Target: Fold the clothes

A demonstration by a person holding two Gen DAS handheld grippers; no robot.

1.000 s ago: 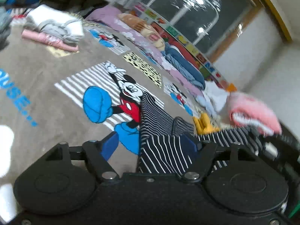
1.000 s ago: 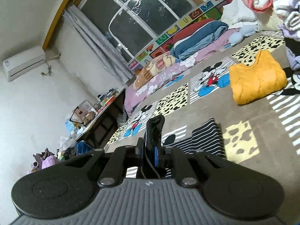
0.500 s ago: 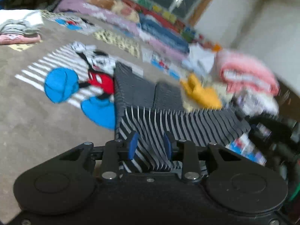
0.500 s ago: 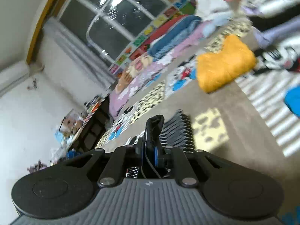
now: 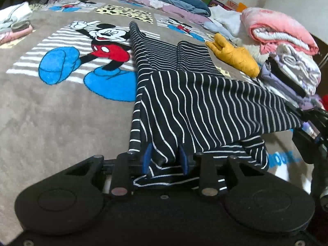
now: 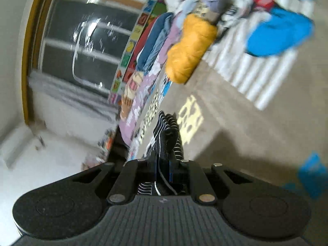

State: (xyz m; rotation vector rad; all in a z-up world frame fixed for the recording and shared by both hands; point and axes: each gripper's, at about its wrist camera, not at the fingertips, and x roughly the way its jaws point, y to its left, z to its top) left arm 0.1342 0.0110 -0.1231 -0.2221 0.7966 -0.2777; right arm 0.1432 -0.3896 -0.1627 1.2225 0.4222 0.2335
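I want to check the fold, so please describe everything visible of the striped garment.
The striped garment is black with thin white stripes, apparently soft knit. Its far part lies flat on the grey cartoon blanket; the near edge is lifted and stretched. The left gripper pinches one bunch, its jaws having just closed; the right gripper clamps another.

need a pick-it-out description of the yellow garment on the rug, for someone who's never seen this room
Start at the grey cartoon-mouse rug. Follow the black striped garment lying on it to its far end; just to the right, in front of the pile topped by a pink blanket, lies the mustard-yellow garment. It is the only yellow, plain and crumpled piece there; its neighbours are striped, white, lilac or pink.
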